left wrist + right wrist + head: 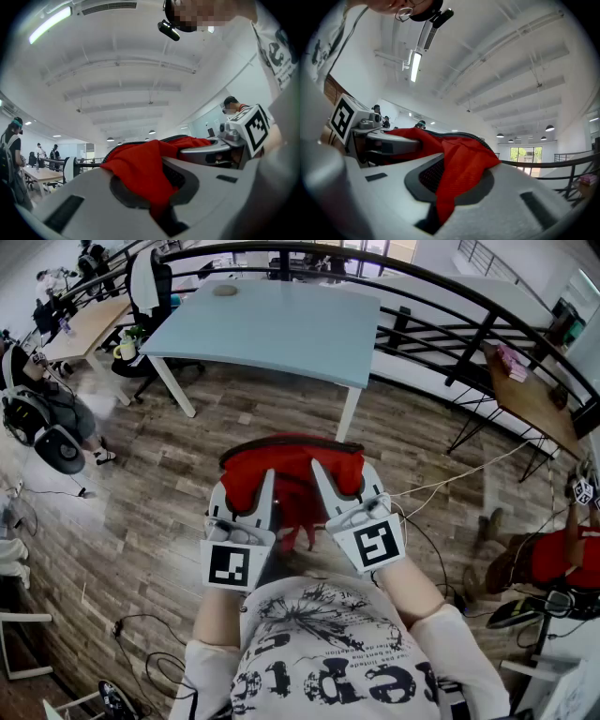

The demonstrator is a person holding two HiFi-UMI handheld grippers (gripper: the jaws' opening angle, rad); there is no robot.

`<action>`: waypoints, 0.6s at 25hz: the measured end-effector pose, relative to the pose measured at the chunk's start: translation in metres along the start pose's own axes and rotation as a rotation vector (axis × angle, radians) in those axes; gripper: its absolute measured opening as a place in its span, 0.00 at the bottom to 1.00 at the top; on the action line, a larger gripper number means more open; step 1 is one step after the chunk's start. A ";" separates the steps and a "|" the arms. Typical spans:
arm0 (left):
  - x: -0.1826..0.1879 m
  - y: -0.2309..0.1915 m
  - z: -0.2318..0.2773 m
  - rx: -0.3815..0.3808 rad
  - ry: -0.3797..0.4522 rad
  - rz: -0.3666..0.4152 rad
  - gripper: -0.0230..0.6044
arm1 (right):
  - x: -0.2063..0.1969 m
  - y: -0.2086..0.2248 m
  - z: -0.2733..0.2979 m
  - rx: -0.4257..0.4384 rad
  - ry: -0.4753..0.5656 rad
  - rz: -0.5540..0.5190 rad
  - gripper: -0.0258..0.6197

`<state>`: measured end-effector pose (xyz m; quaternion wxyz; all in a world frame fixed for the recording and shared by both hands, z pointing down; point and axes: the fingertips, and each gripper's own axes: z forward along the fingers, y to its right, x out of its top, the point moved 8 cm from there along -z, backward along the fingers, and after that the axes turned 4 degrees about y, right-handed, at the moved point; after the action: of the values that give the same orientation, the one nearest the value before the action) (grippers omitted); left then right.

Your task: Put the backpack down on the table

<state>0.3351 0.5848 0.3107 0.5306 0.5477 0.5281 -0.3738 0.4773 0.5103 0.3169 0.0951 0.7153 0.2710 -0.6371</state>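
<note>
Both forearms reach straight out from the torso, side by side and about level. The left gripper and right gripper point forward, marker cubes facing up near the wrists. In the left gripper view, I see the left gripper with its jaws closed together on a fold of red cloth that bunches up out of the gap and drapes over one jaw. The right gripper view gives the mirror case: the right gripper is clamped on the same red fabric. The backpack is bright red, soft and slack, with a dark trim or zip line arching along its top edge. It spans the two grippers and sags between them, each tool pinching one side of its upper part. From the head view, the backpack is held in the air over the wooden floor. It sits near the person and short of the light blue table, which stands ahead and apart from it.
</note>
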 end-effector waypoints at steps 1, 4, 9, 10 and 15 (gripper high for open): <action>0.000 -0.003 0.000 0.001 -0.001 -0.006 0.08 | 0.000 -0.001 0.002 0.000 0.000 0.000 0.07; -0.002 -0.010 0.001 0.004 -0.001 -0.021 0.08 | 0.000 -0.002 0.009 0.002 -0.003 -0.005 0.07; -0.010 -0.020 0.011 0.006 -0.006 -0.040 0.08 | -0.008 0.002 0.022 0.001 -0.008 -0.009 0.07; -0.013 -0.024 0.014 0.006 -0.007 -0.041 0.08 | -0.010 0.003 0.027 0.003 -0.011 -0.005 0.07; -0.025 -0.057 0.037 0.002 -0.012 -0.047 0.08 | -0.019 0.014 0.067 0.017 -0.005 0.038 0.08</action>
<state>0.2809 0.5368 0.3179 0.5245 0.5332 0.5372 -0.3899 0.4262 0.4619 0.3207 0.1017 0.7196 0.2517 -0.6392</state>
